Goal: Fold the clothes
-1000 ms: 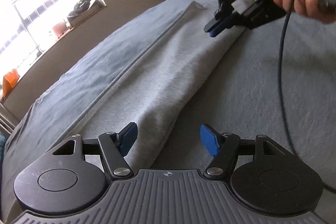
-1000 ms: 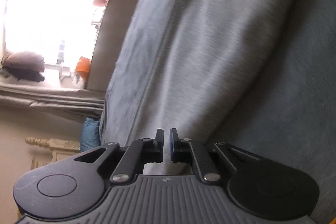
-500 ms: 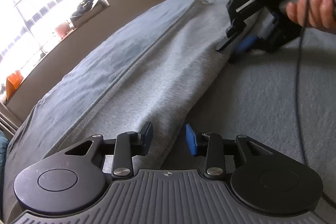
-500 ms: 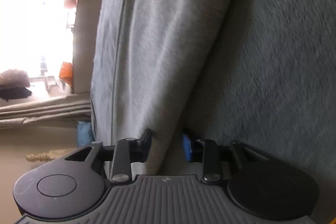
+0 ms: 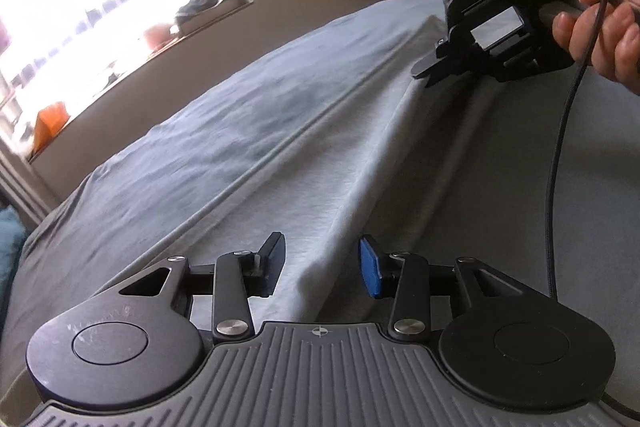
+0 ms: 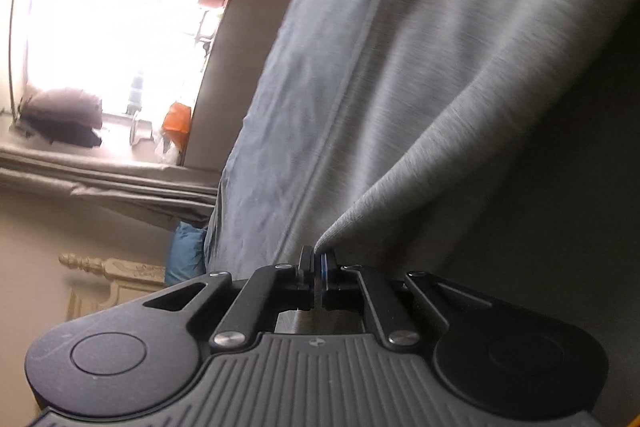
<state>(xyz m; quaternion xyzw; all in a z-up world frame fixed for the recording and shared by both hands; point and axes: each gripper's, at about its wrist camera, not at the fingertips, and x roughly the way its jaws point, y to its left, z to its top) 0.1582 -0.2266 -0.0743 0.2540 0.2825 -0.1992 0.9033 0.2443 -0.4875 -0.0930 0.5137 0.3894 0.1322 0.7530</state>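
Grey garment [image 5: 304, 163] lies long and narrow on bed [image 5: 520, 187], already folded lengthwise. Step in hand, by judgement: gripping both ends of near folded edge for next fold.

Right gripper [image 6: 318, 263]: jaws together, clamped on pinched edge of garment, cloth tented up from pads; seen also in left view [image 5: 426, 69], held by hand [image 5: 600, 23].

Left gripper [image 5: 320, 265]: jaws apart, opening slightly, garment edge between them, pads not pressing.

Next move likely calls for: left jaws closing on edge, then both ends lifted together, evenly.

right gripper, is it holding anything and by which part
The right gripper is shut on the grey garment, pinching its lifted side edge.
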